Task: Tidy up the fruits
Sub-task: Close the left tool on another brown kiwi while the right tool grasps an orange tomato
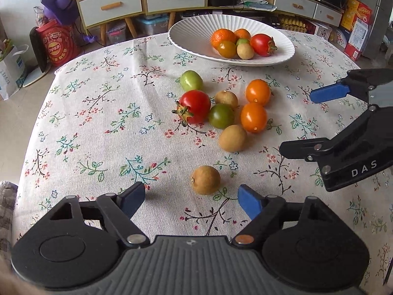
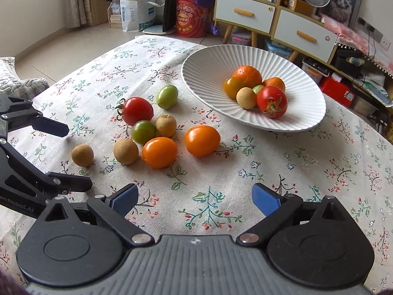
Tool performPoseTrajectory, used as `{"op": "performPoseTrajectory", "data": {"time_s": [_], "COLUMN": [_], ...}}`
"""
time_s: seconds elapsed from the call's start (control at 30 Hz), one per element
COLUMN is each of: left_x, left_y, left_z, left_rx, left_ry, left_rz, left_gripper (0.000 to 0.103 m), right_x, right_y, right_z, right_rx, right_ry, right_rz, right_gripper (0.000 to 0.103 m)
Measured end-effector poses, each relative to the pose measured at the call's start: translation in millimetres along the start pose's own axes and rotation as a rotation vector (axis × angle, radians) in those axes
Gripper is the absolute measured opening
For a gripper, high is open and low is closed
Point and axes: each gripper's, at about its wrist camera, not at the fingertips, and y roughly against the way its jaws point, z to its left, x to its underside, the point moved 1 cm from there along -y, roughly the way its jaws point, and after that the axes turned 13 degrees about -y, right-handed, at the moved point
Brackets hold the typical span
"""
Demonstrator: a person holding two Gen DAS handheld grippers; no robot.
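Your left tongs (image 1: 191, 198) are wide open around the lone brown fruit (image 1: 205, 180), not touching it; your right tongs (image 2: 194, 198) are open and empty

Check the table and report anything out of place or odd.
Eight small fruits lie loose on the floral tablecloth rather than in the white dish, which already holds some. One brown fruit sits apart from the cluster, in front of the open left gripper. Nothing looks spilled or damaged.
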Motion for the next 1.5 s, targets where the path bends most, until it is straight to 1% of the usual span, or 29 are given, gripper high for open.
{"op": "performPoseTrajectory", "data": {"time_s": [0.17, 0.23, 0.27, 0.33, 0.37, 0.43, 0.47, 0.53, 0.57, 0.63, 0.8, 1.07, 1.27, 1.37, 1.47, 1.5], "left_x": [1, 1, 1, 0, -1, -1, -2, -2, -2, -3, -4, -5, -6, -7, -7, -7], "left_y": [3, 4, 4, 5, 5, 6, 6, 6, 6, 7, 7, 6, 4, 3, 3, 3], "left_z": [1, 1, 1, 0, 0, 0, 0, 0, 0, 1, 1, 0, 1, 1, 0, 0], "left_rx": [0.025, 0.033, 0.035, 0.039, 0.041, 0.049, 0.052, 0.056, 0.057, 0.059, 0.062, 0.058, 0.055, 0.054, 0.053, 0.052], "left_ry": [0.006, 0.005, 0.005, 0.003, 0.004, 0.007, 0.009, 0.010, 0.010, 0.012, 0.019, 0.019, 0.022, 0.024, 0.022, 0.020], "left_rz": [-0.010, -0.014, -0.016, -0.020, -0.022, -0.025, -0.026, -0.027, -0.027, -0.028, -0.031, -0.029, -0.030, -0.030, -0.034, -0.037], "left_gripper": [0.063, 0.057, 0.056, 0.048, 0.046, 0.037, 0.035, 0.028, 0.026, 0.020, 0.015, 0.014, 0.015, 0.015, 0.015, 0.014], "right_x": [-2, -4, -4, -6, -6, -8, -8, -10, -10, -11, -14, -18, -19, -20, -21, -21], "right_y": [-4, -5, -6, -8, -8, -9, -9, -9, -9, -10, -12, -15, -17, -17, -16, -16], "right_z": [8, 11, 12, 14, 15, 15, 16, 16, 16, 17, 18, 19, 20, 21, 22, 22], "right_rx": [-0.013, -0.015, -0.016, -0.019, -0.021, -0.026, -0.029, -0.033, -0.035, -0.040, -0.052, -0.060, -0.063, -0.071, -0.085, -0.084], "right_ry": [0.004, 0.006, 0.007, 0.010, 0.011, 0.010, 0.008, 0.006, 0.005, 0.003, 0.001, -0.002, -0.007, -0.008, -0.002, 0.002], "right_rz": [0.006, 0.010, 0.011, 0.010, 0.010, 0.011, 0.010, 0.009, 0.007, 0.006, 0.006, 0.003, 0.005, 0.008, 0.008, 0.008], "right_gripper": [0.089, 0.081, 0.079, 0.070, 0.067, 0.058, 0.057, 0.051, 0.050, 0.050, 0.049, 0.048, 0.044, 0.040, 0.031, 0.031]}}
